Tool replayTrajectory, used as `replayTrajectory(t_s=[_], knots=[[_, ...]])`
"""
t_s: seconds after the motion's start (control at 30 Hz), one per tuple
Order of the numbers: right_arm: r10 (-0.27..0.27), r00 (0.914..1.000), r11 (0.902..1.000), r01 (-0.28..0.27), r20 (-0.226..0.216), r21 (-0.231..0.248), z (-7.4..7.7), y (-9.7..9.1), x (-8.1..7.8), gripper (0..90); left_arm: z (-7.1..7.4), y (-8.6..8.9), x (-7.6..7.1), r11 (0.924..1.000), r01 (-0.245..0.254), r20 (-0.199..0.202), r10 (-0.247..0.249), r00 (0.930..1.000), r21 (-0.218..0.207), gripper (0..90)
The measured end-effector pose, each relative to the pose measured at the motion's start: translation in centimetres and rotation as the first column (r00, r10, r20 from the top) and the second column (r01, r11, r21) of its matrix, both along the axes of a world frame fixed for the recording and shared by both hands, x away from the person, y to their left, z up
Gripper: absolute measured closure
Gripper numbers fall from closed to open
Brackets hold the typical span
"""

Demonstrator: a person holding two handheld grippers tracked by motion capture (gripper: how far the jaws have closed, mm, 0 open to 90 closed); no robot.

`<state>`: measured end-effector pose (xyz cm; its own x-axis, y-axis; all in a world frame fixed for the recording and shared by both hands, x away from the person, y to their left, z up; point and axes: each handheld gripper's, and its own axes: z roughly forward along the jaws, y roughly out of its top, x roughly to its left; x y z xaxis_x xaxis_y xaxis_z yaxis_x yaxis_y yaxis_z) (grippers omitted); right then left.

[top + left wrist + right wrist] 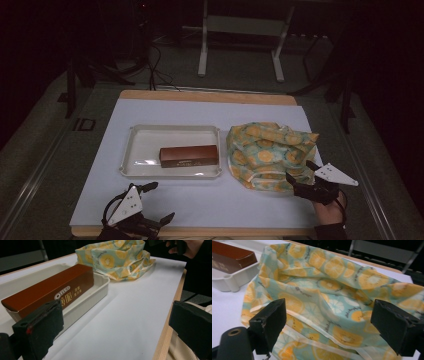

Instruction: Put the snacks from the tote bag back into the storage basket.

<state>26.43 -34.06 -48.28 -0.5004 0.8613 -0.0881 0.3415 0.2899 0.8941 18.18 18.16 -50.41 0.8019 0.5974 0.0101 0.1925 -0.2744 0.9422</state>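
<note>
The right gripper (302, 176), jaws spread, hovers at the five o'clock edge of the crumpled orange-slice-print fabric bag (267, 152) on the worktop (210, 200); it should pinch one rim layer only.

The high view is dim and grainy; its edges from nine through twelve to three o'clock sink into near black, and light falls from above onto the white table sheet (200, 200), the brightest area. Shadows there are faint and soft. A small glare patch sits on the tray (145, 162) floor at its seven o'clock. Both gripper views are brighter and warmer; their jaws at five and seven o'clock look soft and out of focus, the patterned cloth bag (332, 290) fairly sharp.
</note>
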Motion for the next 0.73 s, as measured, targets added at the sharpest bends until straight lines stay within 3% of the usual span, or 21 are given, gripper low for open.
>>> replayTrajectory(t_s=[0.27,0.37,0.73], knots=[[-0.053,0.9986,0.9986,0.053,0.004,0.000,-0.9,-0.5,-0.5,13.2,0.0,0.0,0.0,0.9999,-0.005,-0.003,0.005,1.0000,0.009,0.0],[-0.072,0.9971,0.9974,0.072,0.025,0.000,-1.0,-0.6,-0.4,13.3,-0.1,0.0,0.1,0.9996,-0.021,-0.008,0.021,0.9997,0.019,0.0],[-0.066,0.9972,0.9978,0.066,0.035,0.001,-1.3,-0.6,-0.2,13.3,-0.1,0.1,0.1,0.9991,-0.036,-0.013,0.036,0.9993,0.023,0.0]])
